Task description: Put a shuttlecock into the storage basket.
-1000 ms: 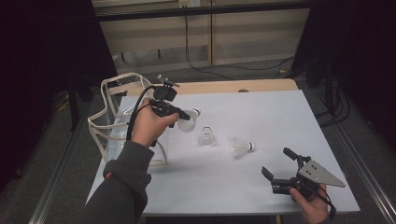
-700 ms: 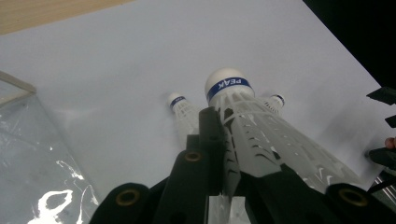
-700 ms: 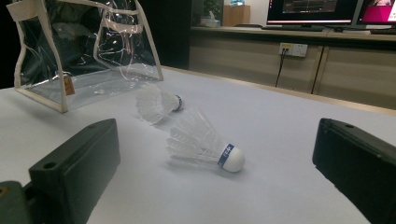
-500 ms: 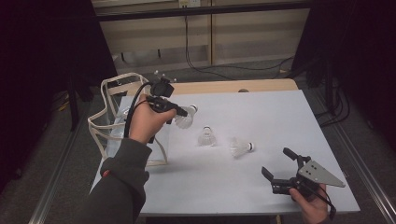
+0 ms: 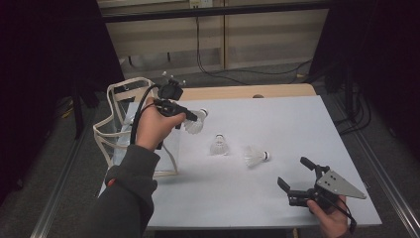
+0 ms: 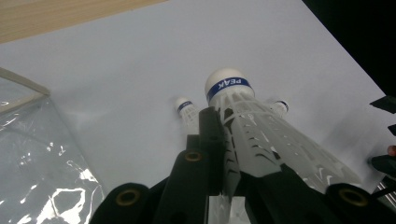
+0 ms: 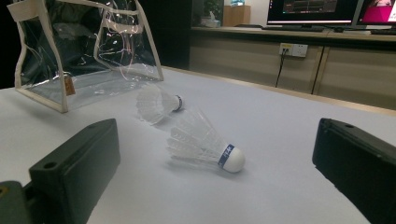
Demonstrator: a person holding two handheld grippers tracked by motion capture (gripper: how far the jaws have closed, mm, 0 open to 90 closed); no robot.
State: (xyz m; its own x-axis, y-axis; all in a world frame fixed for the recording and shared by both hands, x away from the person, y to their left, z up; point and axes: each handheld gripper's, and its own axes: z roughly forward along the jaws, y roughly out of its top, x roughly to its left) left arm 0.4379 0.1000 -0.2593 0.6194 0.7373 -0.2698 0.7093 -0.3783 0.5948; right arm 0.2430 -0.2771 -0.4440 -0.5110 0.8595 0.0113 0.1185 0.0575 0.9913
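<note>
My left gripper [image 5: 190, 118] is raised above the table beside the clear bag, shut on a white shuttlecock [image 5: 195, 122]. In the left gripper view that shuttlecock [image 6: 247, 126] lies between the jaws with its blue-banded cork pointing away. Two more shuttlecocks rest on the white table: one [image 5: 218, 145] mid-table, one [image 5: 255, 156] to its right. My right gripper [image 5: 292, 172] hovers low at the front right, open and holding nothing. In the right gripper view the nearer shuttlecock [image 7: 205, 142] lies on its side ahead of the open jaws, and the other shuttlecock [image 7: 156, 103] lies behind it.
A clear plastic bag [image 5: 124, 124] with cream trim stands open at the table's left edge, also seen as the bag [image 7: 84, 51] and the bag [image 6: 37, 154]. A wooden strip [image 5: 247, 91] borders the table's far edge. Cables run across the floor beyond.
My left gripper has carried its shuttlecock a little to the left, closer to the bag. The right gripper and the two shuttlecocks on the table have stayed put.
</note>
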